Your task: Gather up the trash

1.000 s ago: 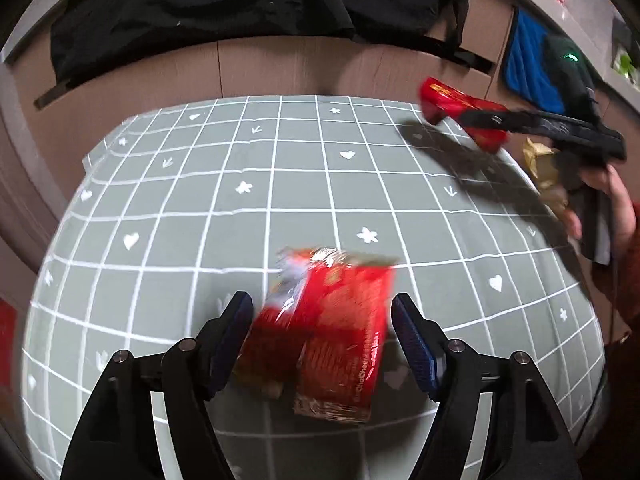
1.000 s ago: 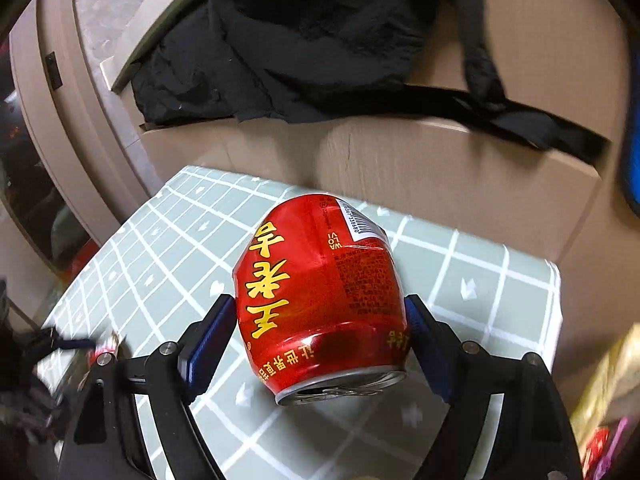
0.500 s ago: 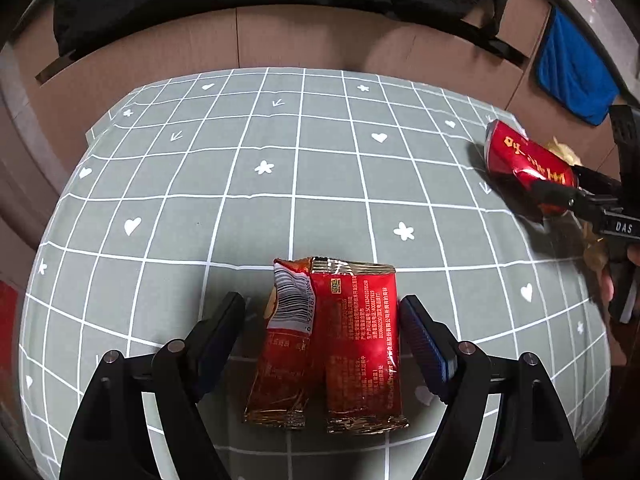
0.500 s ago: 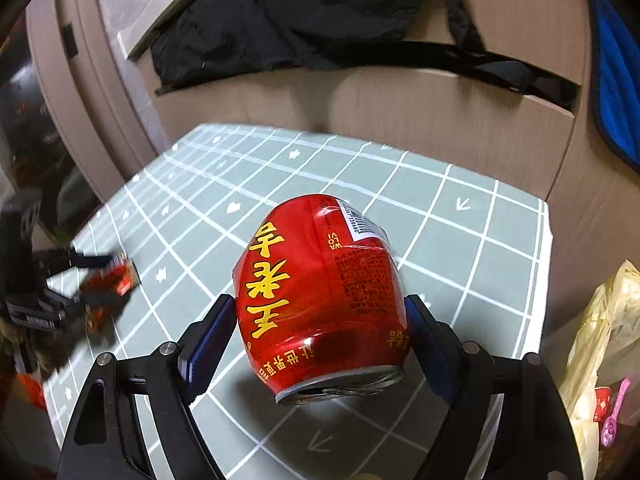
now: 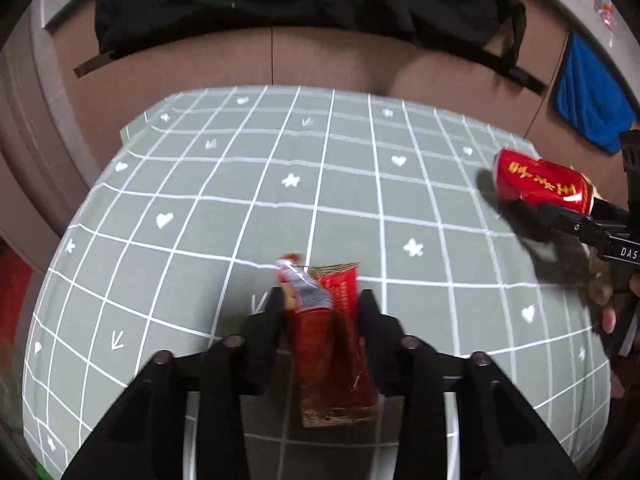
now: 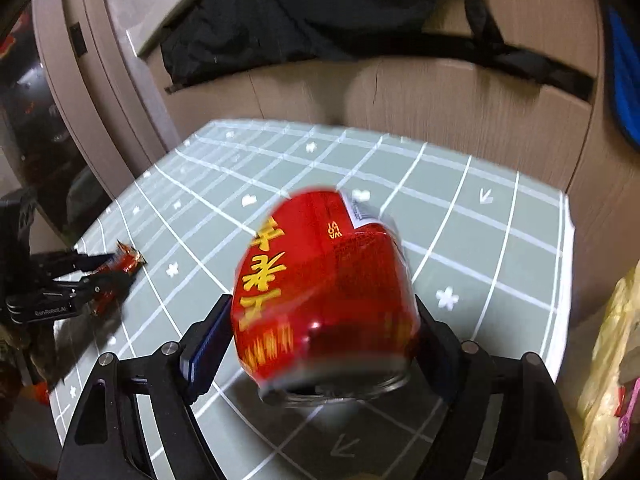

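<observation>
Two tools work over the table [image 5: 320,184] — its green cloth gridded in white. The left tool [image 5: 320,312] is clenched on a red wrapper [image 5: 332,344], crumpling it narrow between the pads, at the table's near edge. The right tool [image 6: 320,344] grips a red can [image 6: 324,292] with yellow characters, held tilted above the table's right side — blurred. A black bag [image 5: 280,4] lies on the ledge behind the table; a blue cloth [image 5: 588,108] hangs beyond its right corner.
</observation>
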{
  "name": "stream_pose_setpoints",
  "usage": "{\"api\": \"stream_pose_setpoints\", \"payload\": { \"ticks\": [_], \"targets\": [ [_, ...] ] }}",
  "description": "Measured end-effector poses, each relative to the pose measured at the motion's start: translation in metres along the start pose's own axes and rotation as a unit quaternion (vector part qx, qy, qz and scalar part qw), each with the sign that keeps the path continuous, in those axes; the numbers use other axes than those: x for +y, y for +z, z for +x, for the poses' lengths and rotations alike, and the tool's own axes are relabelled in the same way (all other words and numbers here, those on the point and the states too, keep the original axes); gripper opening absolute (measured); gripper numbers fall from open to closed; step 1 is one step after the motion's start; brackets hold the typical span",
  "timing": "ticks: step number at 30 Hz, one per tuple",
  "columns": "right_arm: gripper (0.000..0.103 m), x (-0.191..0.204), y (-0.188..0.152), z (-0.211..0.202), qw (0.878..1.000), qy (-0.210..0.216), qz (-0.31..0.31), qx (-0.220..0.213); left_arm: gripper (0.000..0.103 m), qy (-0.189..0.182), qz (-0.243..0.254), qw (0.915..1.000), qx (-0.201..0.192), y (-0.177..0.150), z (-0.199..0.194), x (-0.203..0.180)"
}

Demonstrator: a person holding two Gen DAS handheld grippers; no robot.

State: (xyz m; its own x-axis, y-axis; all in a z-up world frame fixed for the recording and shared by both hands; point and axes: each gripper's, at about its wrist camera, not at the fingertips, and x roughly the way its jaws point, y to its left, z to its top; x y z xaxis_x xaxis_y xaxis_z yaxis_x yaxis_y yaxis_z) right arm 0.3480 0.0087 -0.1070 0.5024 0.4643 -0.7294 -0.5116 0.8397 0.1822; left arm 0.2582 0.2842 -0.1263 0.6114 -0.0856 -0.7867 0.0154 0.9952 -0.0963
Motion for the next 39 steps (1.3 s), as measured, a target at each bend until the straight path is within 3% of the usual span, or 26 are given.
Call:
{"api": "stream_pose_setpoints", "payload": {
  "ticks": [4,13,22,38,39],
  "targets": [
    [0.079,0.005,0.009,-0.019,0.999,-0.002,-0.011,-0.031,0.024,-0.010,-0.012,0.9996,-0.024,0.006,-0.013,-0.007],
    [0.079,0.010,0.027,-0.054,0.997,-0.004,-0.016,-0.079,0.023,-0.038,-0.029,0.9967,-0.066,0.018,-0.035,-0.027],
    [0.079,0.016,0.028,-0.067,0.995,-0.010,-0.030,-0.091,0.023,-0.043,-0.035,0.9937,-0.097,0.030,-0.049,-0.042],
    [0.078,0.007,0.042,-0.102,0.989,-0.029,-0.035,-0.139,0.023,-0.051,0.000,0.9833,-0.175,0.077,-0.077,-0.091],
    [0.064,0.005,0.043,-0.102,0.989,-0.029,-0.035,-0.142,0.022,-0.053,0.000,0.9831,-0.175,0.078,-0.077,-0.093]
  ]
}}
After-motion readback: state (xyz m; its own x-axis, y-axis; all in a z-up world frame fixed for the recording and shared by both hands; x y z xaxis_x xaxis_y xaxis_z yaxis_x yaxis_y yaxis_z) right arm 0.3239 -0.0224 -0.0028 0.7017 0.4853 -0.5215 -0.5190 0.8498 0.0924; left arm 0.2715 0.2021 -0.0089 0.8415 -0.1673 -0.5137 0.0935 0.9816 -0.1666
